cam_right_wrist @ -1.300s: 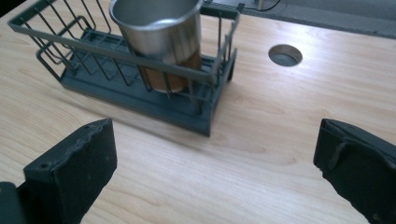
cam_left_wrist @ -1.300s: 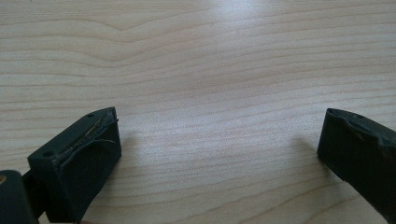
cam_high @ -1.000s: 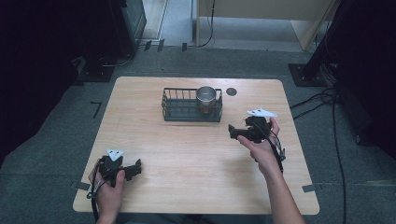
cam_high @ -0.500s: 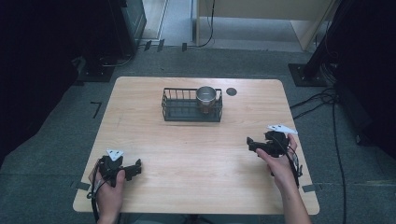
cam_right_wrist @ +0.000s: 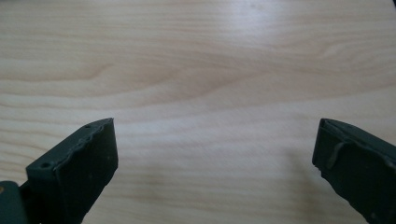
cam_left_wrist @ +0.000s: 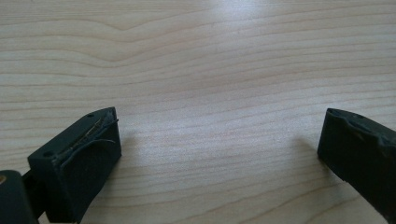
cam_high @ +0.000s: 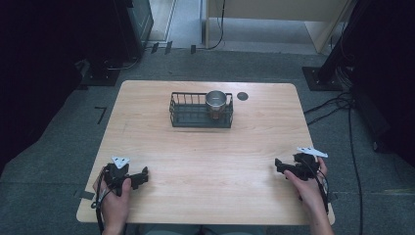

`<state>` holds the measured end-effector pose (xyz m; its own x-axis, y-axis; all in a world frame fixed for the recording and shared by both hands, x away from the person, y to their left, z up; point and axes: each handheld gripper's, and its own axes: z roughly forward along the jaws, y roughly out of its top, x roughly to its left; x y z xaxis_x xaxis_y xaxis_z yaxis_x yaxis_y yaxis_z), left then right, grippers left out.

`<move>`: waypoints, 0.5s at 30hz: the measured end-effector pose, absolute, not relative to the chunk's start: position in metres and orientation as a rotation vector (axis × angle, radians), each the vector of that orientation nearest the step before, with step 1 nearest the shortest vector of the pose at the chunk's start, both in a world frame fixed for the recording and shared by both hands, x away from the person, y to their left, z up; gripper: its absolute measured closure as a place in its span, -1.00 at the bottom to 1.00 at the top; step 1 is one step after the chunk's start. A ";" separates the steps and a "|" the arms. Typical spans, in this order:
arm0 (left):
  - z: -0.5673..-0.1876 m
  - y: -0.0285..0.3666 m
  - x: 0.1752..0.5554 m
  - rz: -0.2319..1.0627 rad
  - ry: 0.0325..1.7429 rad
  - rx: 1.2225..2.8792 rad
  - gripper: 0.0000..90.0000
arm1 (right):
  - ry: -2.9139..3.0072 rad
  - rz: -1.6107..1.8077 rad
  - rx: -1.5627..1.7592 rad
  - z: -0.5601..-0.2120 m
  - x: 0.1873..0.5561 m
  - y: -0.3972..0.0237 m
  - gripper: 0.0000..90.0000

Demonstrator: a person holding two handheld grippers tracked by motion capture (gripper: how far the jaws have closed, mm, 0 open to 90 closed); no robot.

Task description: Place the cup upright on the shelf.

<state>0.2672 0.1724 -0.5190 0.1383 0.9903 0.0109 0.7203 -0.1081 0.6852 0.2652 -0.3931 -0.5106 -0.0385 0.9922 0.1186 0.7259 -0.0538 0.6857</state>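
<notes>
- At the lower left of the high view, the left gripper [cam_high: 141,176] is resting low on the table [cam_high: 205,161], a hand [cam_high: 115,205] wrapped round it; its jaws are standing wide apart in the left gripper view [cam_left_wrist: 219,154], with nothing but bare wood between them.
- At the lower right, the right gripper [cam_high: 280,166] is sitting near the table's edge, pointing left, its hand [cam_high: 308,188] and forearm coming in from the bottom; its jaws are likewise spread and empty in the right gripper view [cam_right_wrist: 215,158].
- Both grippers are lying well apart from the work, so I am judging this a rest pose: either nothing is begun, or the cup is already placed.
- Farther up, at the centre, the cup [cam_high: 216,103] is standing upright in the right end of the basket [cam_high: 183,115].
- Any next move is calling for a long reach forward across bare wood, jaws kept apart until they are flanking the cup's wall.
- Beyond the basket, a dark disc [cam_high: 242,96] is lying near the far edge.
</notes>
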 end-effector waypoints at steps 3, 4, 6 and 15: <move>-0.519 0.172 0.267 0.661 1.636 1.889 -1.00 | 1.801 0.827 1.835 -0.518 0.257 -0.402 -1.00; -0.519 0.172 0.267 0.661 1.638 1.888 -1.00 | 1.797 0.821 1.836 -0.520 0.254 -0.405 -1.00; -0.519 0.172 0.268 0.661 1.639 1.889 -1.00 | 1.783 0.801 1.827 -0.521 0.249 -0.410 -1.00; -0.519 0.172 0.268 0.660 1.639 1.890 -1.00 | 1.739 0.755 1.780 -0.527 0.230 -0.414 -0.99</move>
<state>0.2684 0.1719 -0.5188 0.1372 0.9905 0.0114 0.7221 -0.1079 0.6833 0.2303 -0.4144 -0.5265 0.0133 0.9996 0.0245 0.7004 -0.0268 0.7133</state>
